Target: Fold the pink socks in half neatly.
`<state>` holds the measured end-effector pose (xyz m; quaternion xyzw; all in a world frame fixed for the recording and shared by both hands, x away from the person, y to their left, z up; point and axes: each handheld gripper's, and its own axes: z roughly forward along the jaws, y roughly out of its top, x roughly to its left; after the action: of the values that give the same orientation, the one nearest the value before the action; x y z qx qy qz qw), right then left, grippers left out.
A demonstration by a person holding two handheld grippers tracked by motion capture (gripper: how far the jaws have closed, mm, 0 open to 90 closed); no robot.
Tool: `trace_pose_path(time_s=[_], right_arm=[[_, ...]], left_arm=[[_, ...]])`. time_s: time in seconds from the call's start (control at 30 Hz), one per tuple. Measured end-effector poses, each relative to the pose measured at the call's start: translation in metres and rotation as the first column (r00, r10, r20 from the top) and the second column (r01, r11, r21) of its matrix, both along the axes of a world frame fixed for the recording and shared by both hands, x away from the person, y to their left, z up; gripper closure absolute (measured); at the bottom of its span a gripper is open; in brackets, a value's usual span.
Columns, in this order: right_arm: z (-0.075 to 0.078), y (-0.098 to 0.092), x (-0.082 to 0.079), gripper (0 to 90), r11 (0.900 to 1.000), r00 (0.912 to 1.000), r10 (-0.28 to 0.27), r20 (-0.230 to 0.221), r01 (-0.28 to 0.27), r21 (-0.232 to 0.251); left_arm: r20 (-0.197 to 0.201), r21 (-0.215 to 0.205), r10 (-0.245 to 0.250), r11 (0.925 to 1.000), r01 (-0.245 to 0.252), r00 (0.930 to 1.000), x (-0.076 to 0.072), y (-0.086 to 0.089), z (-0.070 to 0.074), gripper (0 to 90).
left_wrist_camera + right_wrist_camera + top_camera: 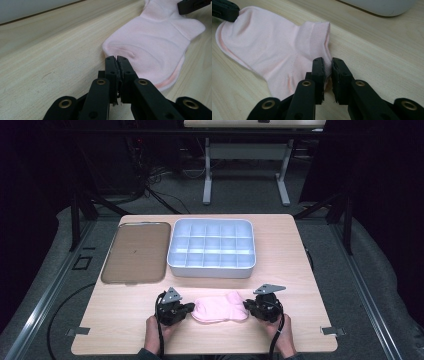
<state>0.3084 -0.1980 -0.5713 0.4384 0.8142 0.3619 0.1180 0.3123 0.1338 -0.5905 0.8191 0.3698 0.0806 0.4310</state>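
A pink sock lies flat near the table's front edge, toe to the left and cuff to the right. My left gripper sits at its toe end. In the left gripper view the jaws stand pressed together on the very edge of the toe of the sock. My right gripper is at the opposite end. In the right gripper view its jaws stand a narrow gap apart, with the edge of the sock below the cuff pinched between them.
A white box with several compartments stands behind the sock at the table's middle. A brown tray lies to its left. The box's wall rises close behind the right gripper. Bare wood lies on both sides of the hands.
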Motion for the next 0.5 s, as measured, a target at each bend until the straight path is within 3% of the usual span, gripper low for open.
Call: trace_pose_path(time_s=[0.07, 0.2, 0.3, 0.5], right_arm=[[0.0019, 0.0000, -0.0033, 80.5, 1.000, 0.9996, 0.001, 0.028, -0.002, 0.009], [0.0045, 0.0005, -0.0055, 79.7, 1.000, 0.9996, 0.008, 0.027, -0.008, 0.002], [0.0048, 0.0013, -0.0052, 73.9, 1.000, 0.9998, 0.013, 0.017, -0.013, -0.016], [0.0017, 0.0006, -0.0043, 77.6, 1.000, 0.9999, 0.016, 0.007, -0.016, -0.011]], left_arm=[[0.000, 0.001, 0.000, 1.0000, 0.000, 1.0000, -0.0001, -0.0001, 0.0000, 87.2], [0.004, 0.007, 0.003, 1.0000, -0.003, 1.0000, -0.0007, -0.0005, 0.0003, 87.2], [0.007, 0.004, 0.004, 1.0000, -0.004, 1.0000, -0.0010, -0.0009, 0.0001, 87.1], [0.005, 0.007, 0.005, 1.0000, -0.005, 1.0000, -0.0008, -0.0007, 0.0002, 86.9]])
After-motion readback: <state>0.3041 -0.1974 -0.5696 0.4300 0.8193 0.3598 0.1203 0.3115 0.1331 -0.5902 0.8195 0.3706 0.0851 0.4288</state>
